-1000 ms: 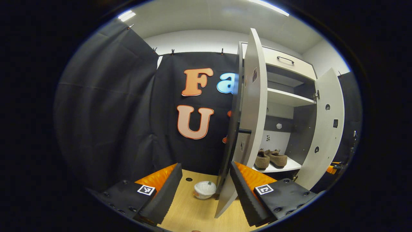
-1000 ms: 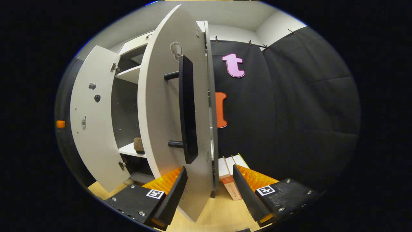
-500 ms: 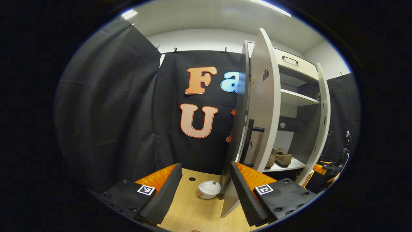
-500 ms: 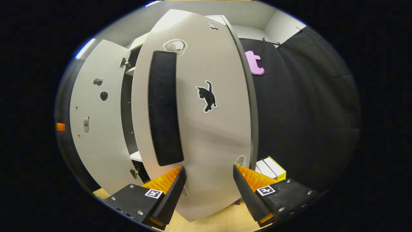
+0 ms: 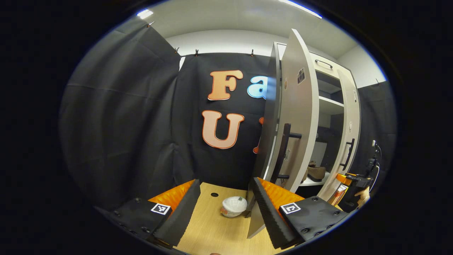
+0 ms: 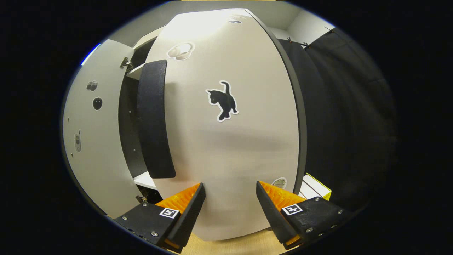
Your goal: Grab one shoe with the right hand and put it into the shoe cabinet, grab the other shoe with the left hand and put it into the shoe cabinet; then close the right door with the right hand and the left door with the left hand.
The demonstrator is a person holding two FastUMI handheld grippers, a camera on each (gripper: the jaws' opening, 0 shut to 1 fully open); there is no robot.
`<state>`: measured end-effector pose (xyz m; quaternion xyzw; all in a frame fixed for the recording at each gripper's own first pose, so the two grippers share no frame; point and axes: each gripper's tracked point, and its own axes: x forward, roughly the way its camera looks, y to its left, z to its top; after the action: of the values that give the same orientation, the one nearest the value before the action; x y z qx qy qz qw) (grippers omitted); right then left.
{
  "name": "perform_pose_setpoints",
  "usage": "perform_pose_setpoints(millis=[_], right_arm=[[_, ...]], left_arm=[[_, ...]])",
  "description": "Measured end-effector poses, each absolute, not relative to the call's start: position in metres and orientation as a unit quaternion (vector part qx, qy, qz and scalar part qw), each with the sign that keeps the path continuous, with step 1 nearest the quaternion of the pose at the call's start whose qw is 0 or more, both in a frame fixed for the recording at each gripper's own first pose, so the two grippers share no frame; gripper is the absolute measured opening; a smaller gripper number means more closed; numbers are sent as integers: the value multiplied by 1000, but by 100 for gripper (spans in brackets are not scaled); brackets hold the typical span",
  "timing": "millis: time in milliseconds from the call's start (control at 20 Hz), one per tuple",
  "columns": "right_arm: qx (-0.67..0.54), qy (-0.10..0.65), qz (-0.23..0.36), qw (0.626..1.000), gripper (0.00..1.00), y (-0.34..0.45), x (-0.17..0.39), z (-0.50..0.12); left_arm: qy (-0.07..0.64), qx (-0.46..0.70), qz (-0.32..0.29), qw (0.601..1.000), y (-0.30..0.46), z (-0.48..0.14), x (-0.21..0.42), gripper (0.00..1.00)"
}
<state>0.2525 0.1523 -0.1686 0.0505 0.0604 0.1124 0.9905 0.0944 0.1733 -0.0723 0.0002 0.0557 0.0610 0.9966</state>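
The white shoe cabinet has both doors ajar. In the right gripper view, the right door (image 6: 230,148), with a cat sticker and a black handle (image 6: 154,120), stands close in front of my open right gripper (image 6: 229,186). The left door (image 6: 92,141) stands open beyond it. In the left gripper view, my open left gripper (image 5: 225,182) hovers over the wooden floor beside the left door (image 5: 299,117) and its black handle (image 5: 285,152). The brown shoes (image 5: 316,172) sit on the lower shelf in the narrow gap. The right gripper (image 5: 357,184), held by a hand, is at the right door (image 5: 348,134).
A white bowl (image 5: 233,206) sits on the wooden floor (image 5: 212,230) between my left fingers, near the left door's bottom corner. A white and yellow box (image 6: 316,187) lies to the right of the cabinet. Black cloth walls close in the booth.
The right door has swung far towards the cabinet, with the right gripper following it. The gap showing the shoes has narrowed. The left door's front face and handle have come into the left gripper view.
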Motion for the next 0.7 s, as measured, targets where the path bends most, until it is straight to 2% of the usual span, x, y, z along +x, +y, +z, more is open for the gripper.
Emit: perform_pose_setpoints(millis=[200, 250, 650, 700], right_arm=[[45, 62, 102, 992, 90, 153, 252, -166], [40, 62, 100, 992, 90, 153, 252, -165], [29, 50, 76, 995, 91, 143, 244, -144], [26, 46, 71, 996, 91, 136, 236, -138]], left_arm=[[55, -1, 55, 997, 173, -82, 101, 94], [56, -1, 53, 997, 172, -86, 102, 97], [71, -5, 26, 997, 160, -129, 130, 95], [75, -9, 20, 997, 158, -136, 133, 97]])
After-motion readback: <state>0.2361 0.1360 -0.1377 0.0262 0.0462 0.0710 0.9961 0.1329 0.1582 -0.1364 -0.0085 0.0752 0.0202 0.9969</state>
